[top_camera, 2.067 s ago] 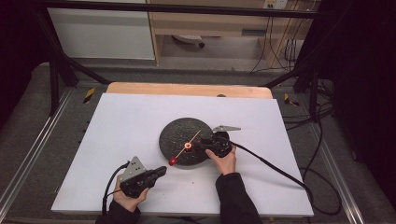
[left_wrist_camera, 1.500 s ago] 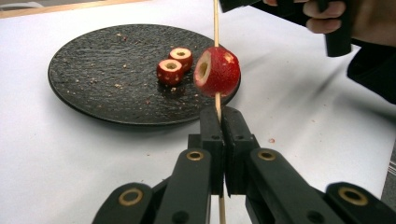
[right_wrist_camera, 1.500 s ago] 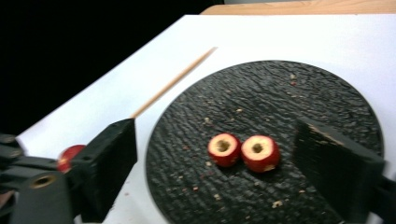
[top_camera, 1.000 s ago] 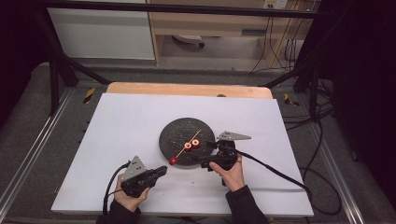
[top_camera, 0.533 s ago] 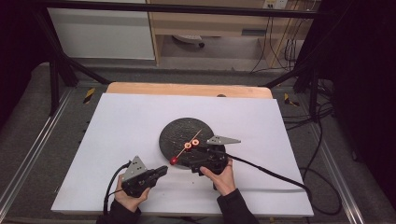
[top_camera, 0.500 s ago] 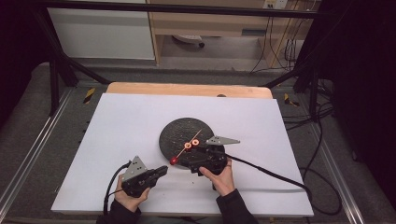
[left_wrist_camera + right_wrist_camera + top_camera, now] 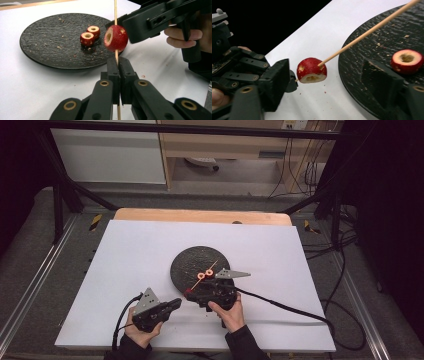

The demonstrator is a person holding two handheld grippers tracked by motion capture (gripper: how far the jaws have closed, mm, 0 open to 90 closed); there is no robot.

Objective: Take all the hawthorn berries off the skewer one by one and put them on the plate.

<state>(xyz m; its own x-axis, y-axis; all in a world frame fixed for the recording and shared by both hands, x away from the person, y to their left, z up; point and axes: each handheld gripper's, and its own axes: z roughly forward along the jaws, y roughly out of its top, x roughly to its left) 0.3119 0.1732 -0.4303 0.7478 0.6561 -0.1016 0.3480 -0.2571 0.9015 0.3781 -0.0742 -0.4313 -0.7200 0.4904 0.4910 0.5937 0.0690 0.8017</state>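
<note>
My left gripper is shut on the lower end of a thin wooden skewer. A red cored fruit piece is threaded on it just above the jaws. In the right gripper view, the same fruit piece hangs between the wide-apart jaws of my open right gripper, touching neither. The skewer slants up over a black stone plate. In the high view, both grippers meet at the plate's near edge. Two more cored fruit rings lie on the plate.
The plate rests on a white sheet covering the table, with a strip of bare wood at the far edge. Crumbs dot the plate and the sheet. The right gripper's cable trails off to the right across the sheet.
My right gripper has swung from the plate's right side round to its near edge, so its open jaws now flank the fruit piece on the skewer. The left gripper has stayed put.
</note>
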